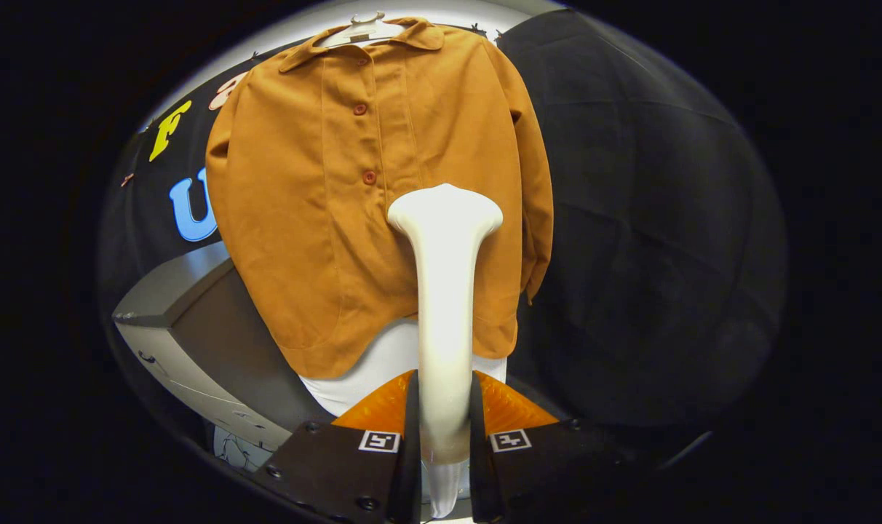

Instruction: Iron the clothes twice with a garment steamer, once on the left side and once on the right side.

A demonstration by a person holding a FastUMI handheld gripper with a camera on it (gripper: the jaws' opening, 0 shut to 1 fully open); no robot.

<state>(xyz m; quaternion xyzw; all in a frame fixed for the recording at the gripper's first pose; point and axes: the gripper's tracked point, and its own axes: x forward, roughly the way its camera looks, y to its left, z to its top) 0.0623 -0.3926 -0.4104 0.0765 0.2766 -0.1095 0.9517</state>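
Note:
A brown button-up shirt [324, 218] hangs on a white hanger [364, 30] in front of the booth's black wall, its front facing me. My gripper [445, 407] is shut on the handle of a white garment steamer [445, 291], both fingers pressing its sides. The steamer stands upright beyond the fingers. Its wide head [445, 211] rests against the shirt just right of the button row, about halfway down. A white garment [368, 371] shows below the shirt's hem.
A grey cabinet or table [186, 320] stands to the left, below and beside the shirt. Black cloth [645, 240] hangs to the right of the shirt.

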